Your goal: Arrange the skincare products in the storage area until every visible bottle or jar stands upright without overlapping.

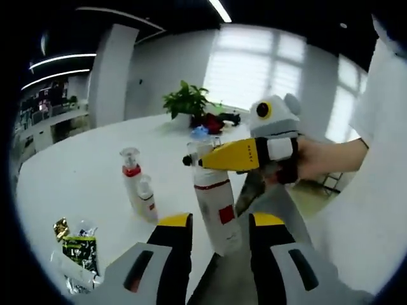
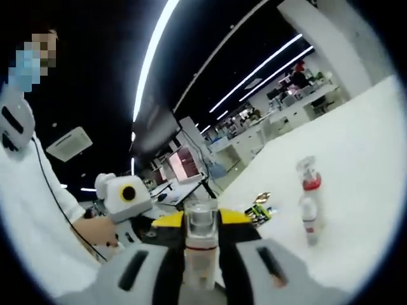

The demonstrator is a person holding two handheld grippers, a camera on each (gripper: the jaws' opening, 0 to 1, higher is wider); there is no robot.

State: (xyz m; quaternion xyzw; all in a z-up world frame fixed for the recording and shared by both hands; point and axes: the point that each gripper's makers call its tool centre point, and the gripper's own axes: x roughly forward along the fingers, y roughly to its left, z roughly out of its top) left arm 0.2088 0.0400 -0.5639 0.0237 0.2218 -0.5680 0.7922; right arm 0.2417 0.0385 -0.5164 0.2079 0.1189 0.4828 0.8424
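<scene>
1. Right gripper [image 2: 202,238]: jaws pinch the neck and clear cap of the tall white bottle [image 1: 215,206]. In the left gripper view it comes in from the right, its yellow jaws closed on the bottle's top, a hand [image 1: 318,159] behind it.
2. Left gripper [image 1: 213,232]: jaws spread, one on each side of the bottle's lower body. I cannot tell whether either pad touches it.
3. The bottle looks close to upright, its base at or just above the white table [image 1: 76,171]; base contact is not clear.
4. Near it, on the far side in the left gripper view, stand a red-collared pump bottle [image 1: 131,178] and a small white bottle [image 1: 146,198], touching or nearly so, both upright.
5. Foil sachets [image 1: 76,251] lie flat further out, by the left jaw. A potted plant [image 1: 186,101] sits well back.
6. Judgement: the step in hand is setting the tall bottle down upright.
7. To do it well: lower it straight, and keep the top pinch until the base sits flat.
8. Use the spread left jaws as a guard against tipping, not a squeeze.
9. Leave a gap to the pump pair, so nothing overlaps.
10. Risk: a top-only grip lets the base swing; release slowly.
</scene>
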